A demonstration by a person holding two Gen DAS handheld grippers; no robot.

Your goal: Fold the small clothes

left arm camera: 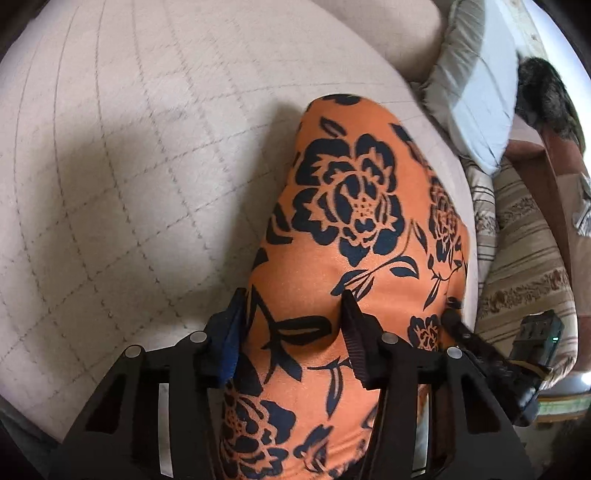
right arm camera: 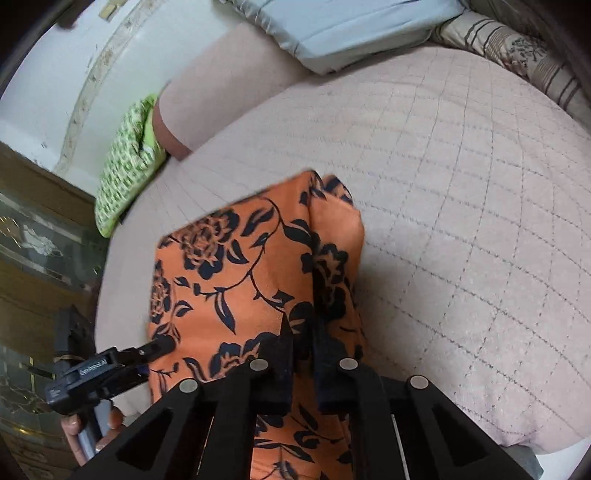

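Right wrist view: the right gripper [right arm camera: 300, 332] is clenched on a raised fold of the orange floral garment [right arm camera: 236, 266]. Left gripper [left arm camera: 291, 310] stands half open, cloth between its jaws — whether it is pinched I cannot tell. Garment lies on the quilted bed [left arm camera: 129, 166], pillow [right arm camera: 332, 33] at the far side.

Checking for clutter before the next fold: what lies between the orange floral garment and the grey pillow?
Only bare quilted bedcover separates the orange floral garment from the grey pillow; the left wrist view shows it.
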